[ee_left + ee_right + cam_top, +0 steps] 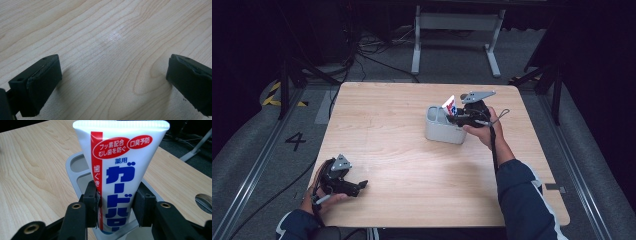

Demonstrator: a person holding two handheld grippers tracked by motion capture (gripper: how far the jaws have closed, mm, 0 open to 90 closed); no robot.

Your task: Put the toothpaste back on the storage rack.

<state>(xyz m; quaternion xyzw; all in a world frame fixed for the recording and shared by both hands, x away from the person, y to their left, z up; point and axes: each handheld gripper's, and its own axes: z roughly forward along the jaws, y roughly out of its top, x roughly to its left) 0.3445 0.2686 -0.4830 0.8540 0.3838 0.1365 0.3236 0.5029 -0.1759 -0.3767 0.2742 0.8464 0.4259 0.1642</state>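
Right gripper (116, 202), jaws clamped on the flat sides of a toothpaste tube (120, 170), which stands upright with its crimped end uppermost — white, with a red stripe and blue lettering. In the high view the same gripper (458, 116) is held at the far right corner of a grey holder (443, 131), and the tube (449, 106) slants up out of one of its compartments; its lower end is hidden behind the jaws and the holder wall, so whether it rests on the bottom cannot be told. The holder (75, 170) shows an open pocket at its far end. Left gripper (354, 187), near the table's front left corner, lies low in the hand, well apart from the holder; its jaws stand wide apart over bare table (112, 37), holding nothing. Judged from this position, the tube is already at or in the holder but the grip is not yet let go — what remains is to seat or free the tube and to draw the right gripper away. The left gripper appears to have no part in this step.
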